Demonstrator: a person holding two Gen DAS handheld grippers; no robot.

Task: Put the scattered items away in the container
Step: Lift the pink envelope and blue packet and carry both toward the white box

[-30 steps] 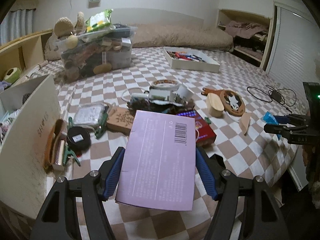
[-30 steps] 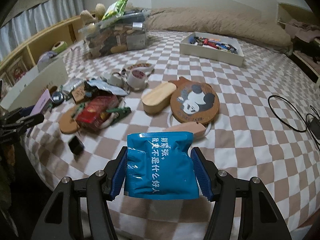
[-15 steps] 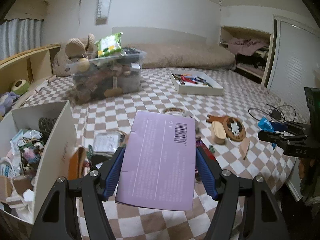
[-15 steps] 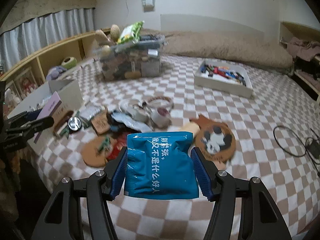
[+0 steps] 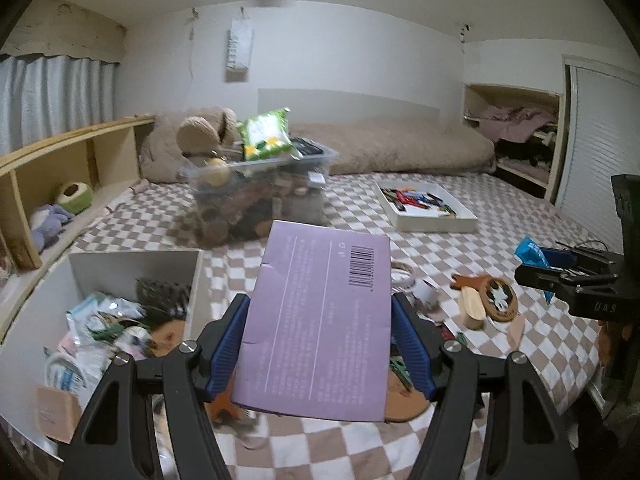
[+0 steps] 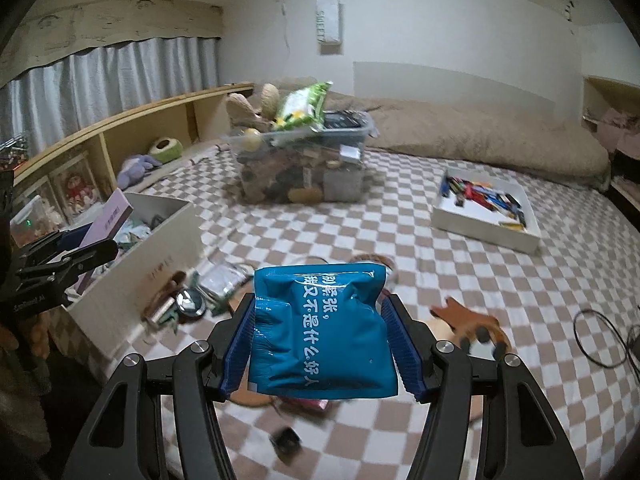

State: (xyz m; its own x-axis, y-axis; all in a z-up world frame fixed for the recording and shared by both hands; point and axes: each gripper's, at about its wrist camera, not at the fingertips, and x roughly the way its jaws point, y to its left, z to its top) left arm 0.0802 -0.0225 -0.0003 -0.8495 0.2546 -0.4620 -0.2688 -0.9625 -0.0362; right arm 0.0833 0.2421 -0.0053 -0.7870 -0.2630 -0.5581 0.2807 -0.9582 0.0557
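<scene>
My left gripper (image 5: 320,340) is shut on a flat purple box (image 5: 320,320) and holds it in the air just right of the open white container (image 5: 196,280), which holds several packets. My right gripper (image 6: 320,344) is shut on a blue foil packet (image 6: 320,328) above the checkered bed. In the right wrist view the white container (image 6: 160,256) stands at the left, with the left gripper (image 6: 80,256) and the purple box (image 6: 108,216) over it. Scattered items (image 6: 188,300) lie beside the container. The right gripper also shows in the left wrist view (image 5: 560,276).
A clear bin (image 5: 260,196) full of things stands at the back. A white tray of pens (image 5: 424,208) lies to the right. A panda board (image 5: 496,300) and a black cable (image 6: 600,336) lie on the bed. Wooden shelves (image 5: 60,176) run along the left.
Both grippers have risen and swung left toward the white container, each still holding its item. The container's inside has come into view under the left gripper.
</scene>
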